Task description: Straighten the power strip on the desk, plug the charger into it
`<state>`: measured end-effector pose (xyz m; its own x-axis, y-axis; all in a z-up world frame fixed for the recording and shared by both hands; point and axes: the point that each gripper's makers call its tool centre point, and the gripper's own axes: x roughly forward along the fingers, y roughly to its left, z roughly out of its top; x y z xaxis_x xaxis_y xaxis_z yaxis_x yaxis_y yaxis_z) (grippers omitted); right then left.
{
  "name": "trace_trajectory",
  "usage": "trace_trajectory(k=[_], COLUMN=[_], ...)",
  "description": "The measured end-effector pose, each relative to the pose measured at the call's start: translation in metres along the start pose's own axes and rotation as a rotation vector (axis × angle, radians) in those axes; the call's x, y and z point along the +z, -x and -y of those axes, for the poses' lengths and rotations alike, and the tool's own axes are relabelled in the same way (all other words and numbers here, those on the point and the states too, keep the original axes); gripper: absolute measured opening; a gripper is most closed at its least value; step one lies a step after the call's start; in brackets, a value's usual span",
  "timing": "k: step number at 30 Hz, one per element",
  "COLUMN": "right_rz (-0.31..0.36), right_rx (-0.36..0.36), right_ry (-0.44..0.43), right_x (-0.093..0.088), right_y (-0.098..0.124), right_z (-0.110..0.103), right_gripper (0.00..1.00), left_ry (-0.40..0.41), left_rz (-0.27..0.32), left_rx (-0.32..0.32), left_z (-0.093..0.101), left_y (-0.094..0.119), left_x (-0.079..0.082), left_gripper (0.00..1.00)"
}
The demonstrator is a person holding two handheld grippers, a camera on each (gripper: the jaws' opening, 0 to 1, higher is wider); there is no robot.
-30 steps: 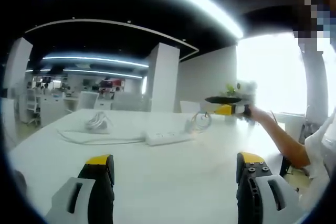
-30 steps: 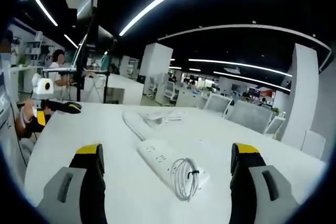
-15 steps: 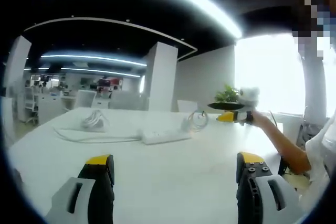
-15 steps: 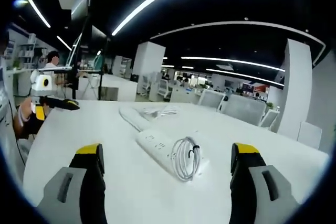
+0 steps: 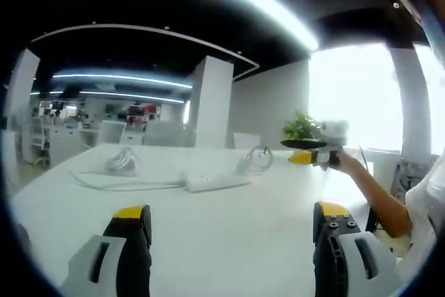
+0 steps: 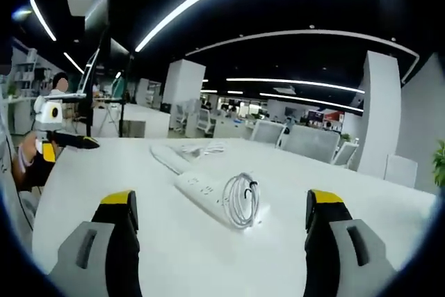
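A white power strip lies at a slant on the white desk, its cord running left to a coiled bundle. A white charger with a looped cable rests at the strip's right end. My left gripper hovers open over the near desk, well short of the strip. In the right gripper view the power strip and the looped charger cable lie just ahead of my open right gripper. Each gripper shows in the other's view: right gripper, left gripper.
A person's hand and forearm reach in from the right. White chairs line the desk's far side, with pillars and more desks behind. A potted plant stands by the bright window. A stand with a screen rises at the left.
Both views have shifted slightly with the hands. In the left gripper view the right gripper has drifted a little to the right, away from the strip. Nothing on the desk has moved.
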<state>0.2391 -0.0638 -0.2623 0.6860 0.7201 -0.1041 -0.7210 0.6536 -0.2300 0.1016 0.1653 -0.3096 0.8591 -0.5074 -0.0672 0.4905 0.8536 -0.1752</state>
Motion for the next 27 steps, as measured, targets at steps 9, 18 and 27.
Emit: trace_trajectory(k=[9, 18, 27], right_rz=[0.005, 0.01, 0.017], right_rx=[-0.051, -0.061, -0.074], right_ry=[0.021, 0.02, -0.012], right_x=[0.002, 0.003, -0.002], right_y=[0.013, 0.021, 0.031], right_z=[-0.011, -0.018, -0.024], right_gripper=[0.99, 1.0, 1.0], left_ry=[-0.004, -0.001, 0.0], left_rz=[0.0, 0.0, 0.0], left_rx=[0.0, -0.002, -0.001], left_z=[0.001, 0.003, 0.002], left_y=[0.001, 0.001, 0.001], left_x=[0.001, 0.0, 0.0], left_gripper=[0.99, 0.99, 0.99])
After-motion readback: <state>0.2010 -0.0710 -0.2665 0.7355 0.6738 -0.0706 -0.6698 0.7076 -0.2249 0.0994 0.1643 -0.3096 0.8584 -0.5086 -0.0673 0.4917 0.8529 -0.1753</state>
